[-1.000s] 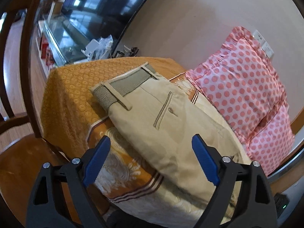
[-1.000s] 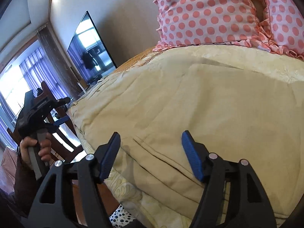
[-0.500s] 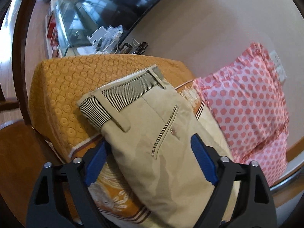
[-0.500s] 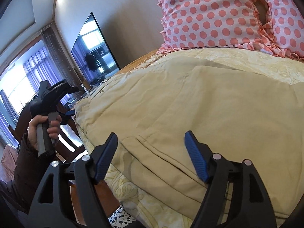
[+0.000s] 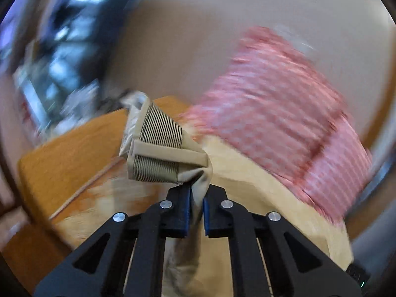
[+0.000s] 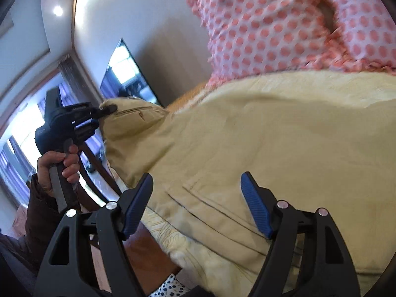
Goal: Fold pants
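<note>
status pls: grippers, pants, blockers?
Left gripper shut on pants waistband, lifted. Right gripper open over pants. Pillow behind, nothing blocking.

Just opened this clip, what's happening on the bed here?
A person is folding beige pants on a bed beside a pink polka-dot pillow. The left hand-held gripper is shut on fabric just below the striped waistband and has that end raised off the orange bedspread. The right hand-held gripper is open, hovering over the part of the pants that lies flat.
</note>
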Action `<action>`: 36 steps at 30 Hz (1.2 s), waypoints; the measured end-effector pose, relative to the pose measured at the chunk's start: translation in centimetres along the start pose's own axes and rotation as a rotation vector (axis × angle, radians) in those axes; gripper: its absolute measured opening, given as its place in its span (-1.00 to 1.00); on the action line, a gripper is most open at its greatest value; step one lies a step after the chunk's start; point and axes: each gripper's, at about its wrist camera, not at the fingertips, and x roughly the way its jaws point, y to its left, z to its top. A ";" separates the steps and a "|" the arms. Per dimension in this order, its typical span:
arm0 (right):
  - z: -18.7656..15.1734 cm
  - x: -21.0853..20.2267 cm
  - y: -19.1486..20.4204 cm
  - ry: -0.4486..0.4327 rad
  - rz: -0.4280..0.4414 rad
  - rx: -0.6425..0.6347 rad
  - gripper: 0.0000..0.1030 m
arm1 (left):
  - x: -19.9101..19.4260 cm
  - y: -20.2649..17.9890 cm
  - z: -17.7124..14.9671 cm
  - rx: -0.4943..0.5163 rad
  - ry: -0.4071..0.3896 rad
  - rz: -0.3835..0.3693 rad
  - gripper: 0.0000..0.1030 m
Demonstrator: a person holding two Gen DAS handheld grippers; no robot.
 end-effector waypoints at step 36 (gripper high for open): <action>0.9 -14.7 -8.5 -0.209 -0.210 0.174 0.51 | 1.9 -18.3 -14.9 0.453 0.146 -0.305 0.96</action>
